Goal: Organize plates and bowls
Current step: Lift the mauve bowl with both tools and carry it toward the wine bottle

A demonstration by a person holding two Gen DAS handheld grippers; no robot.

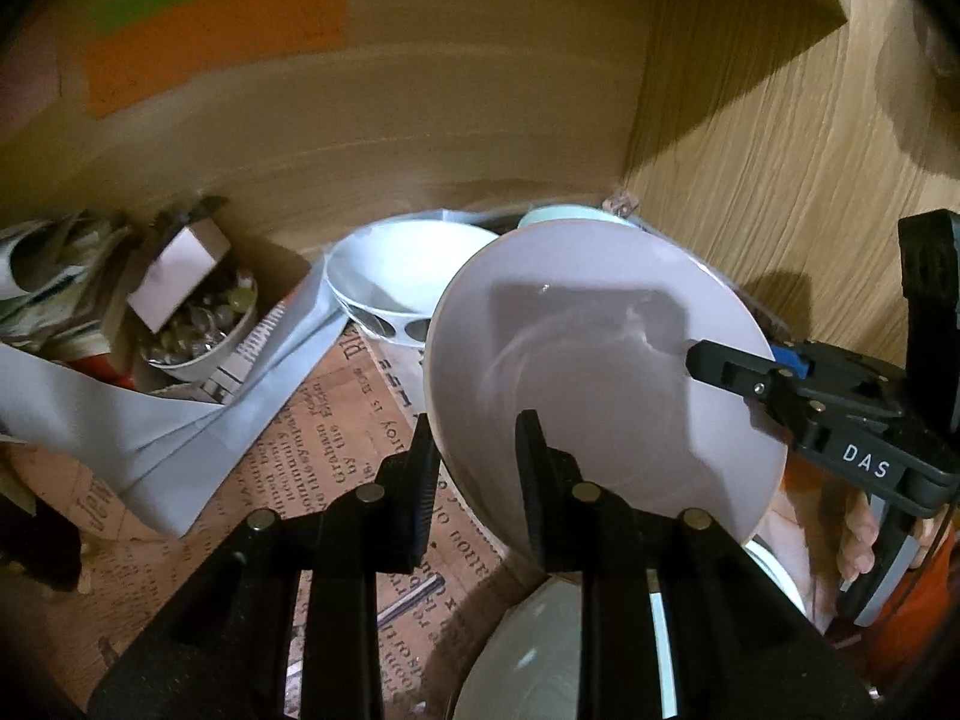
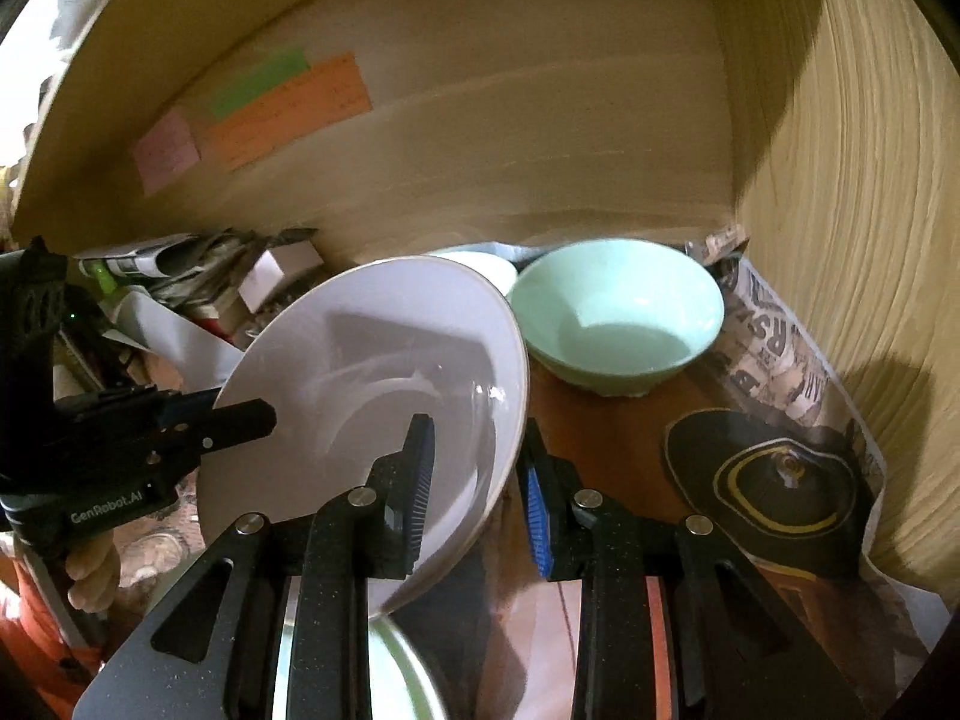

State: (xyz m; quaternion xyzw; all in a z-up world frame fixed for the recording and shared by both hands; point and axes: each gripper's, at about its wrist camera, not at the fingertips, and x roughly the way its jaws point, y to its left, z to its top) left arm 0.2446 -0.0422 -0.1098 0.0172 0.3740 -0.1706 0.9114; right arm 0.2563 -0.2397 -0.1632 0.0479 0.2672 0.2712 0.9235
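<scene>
A pale lilac plate (image 1: pixel 600 372) is held tilted inside a wooden cabinet. My left gripper (image 1: pixel 474 474) straddles its lower left rim, and my right gripper (image 2: pixel 480 480) straddles its right rim (image 2: pixel 390 360); each gripper shows in the other's view, the right gripper at the right (image 1: pixel 702 360) and the left gripper at the left (image 2: pixel 252 414). A mint green bowl (image 2: pixel 618 318) stands at the back right. A clear glass bowl (image 1: pixel 390 276) sits behind the plate. Another greenish dish (image 1: pixel 540 660) lies below the plate.
The shelf is lined with printed newspaper (image 1: pixel 312 468). A dark lid with a yellow ring (image 2: pixel 774 480) lies at the right. A bowl of small trinkets (image 1: pixel 204 324), a white box and papers clutter the back left. Cabinet walls close in at the back and right.
</scene>
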